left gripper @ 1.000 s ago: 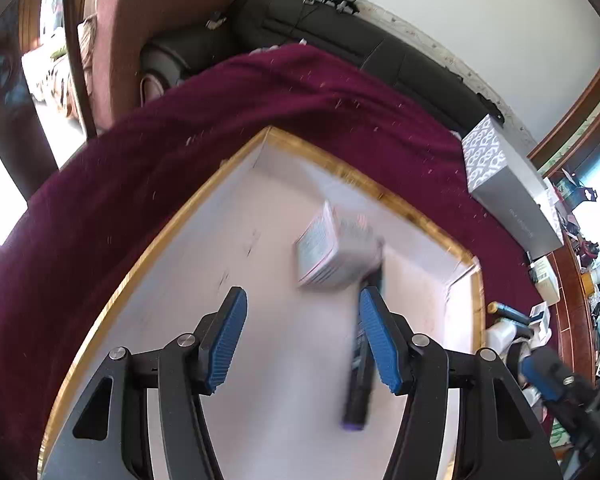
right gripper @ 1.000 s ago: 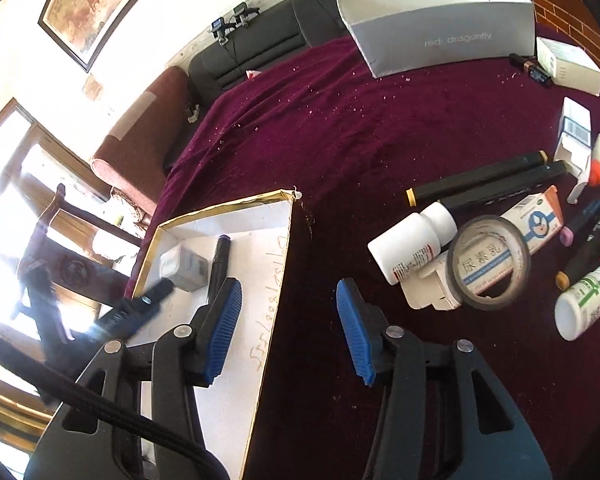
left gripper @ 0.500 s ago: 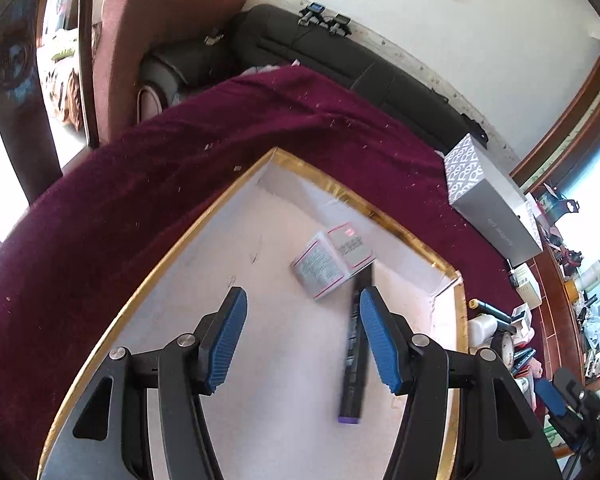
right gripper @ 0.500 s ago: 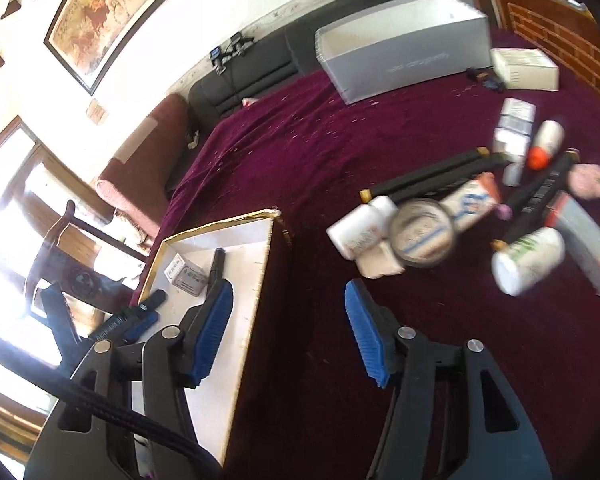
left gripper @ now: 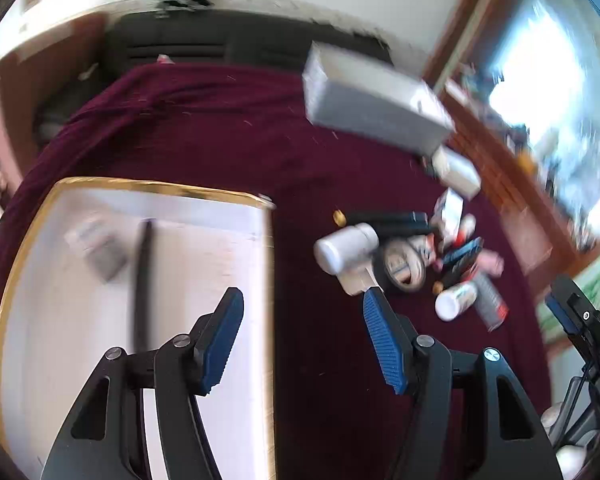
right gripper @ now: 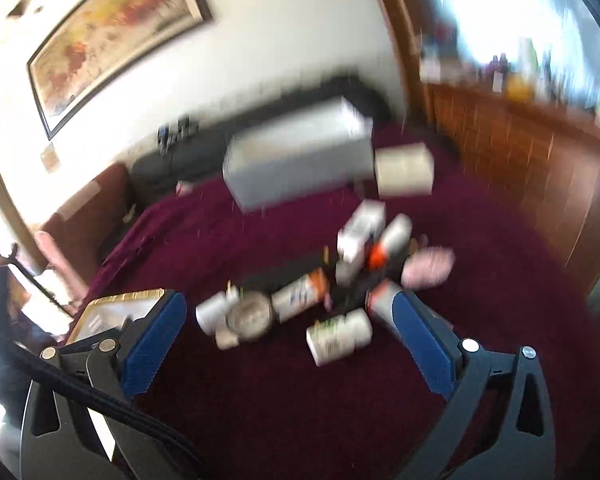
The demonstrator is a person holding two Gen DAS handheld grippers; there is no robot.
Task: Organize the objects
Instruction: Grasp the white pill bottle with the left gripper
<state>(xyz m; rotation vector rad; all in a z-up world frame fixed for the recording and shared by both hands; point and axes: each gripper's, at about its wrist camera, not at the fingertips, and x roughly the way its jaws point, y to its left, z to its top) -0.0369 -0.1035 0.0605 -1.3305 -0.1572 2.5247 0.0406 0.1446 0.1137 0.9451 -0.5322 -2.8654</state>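
A gold-rimmed white box lid lies on the maroon cloth, holding a small grey box and a black marker. To its right is a blurred pile: a white bottle, a tape roll, black markers and small bottles. My left gripper is open and empty over the lid's right edge. My right gripper is wide open and empty, hovering before the pile, with a white bottle and the tape roll between its fingers' line of sight.
A long grey box stands at the back of the table, also in the right wrist view. A small cream box lies beside it. A black sofa and wooden cabinets border the table.
Both views swung right toward the pile and are motion-blurred. The left gripper moved from over the lid's middle to its right edge. The right gripper opened wider and pulled back.
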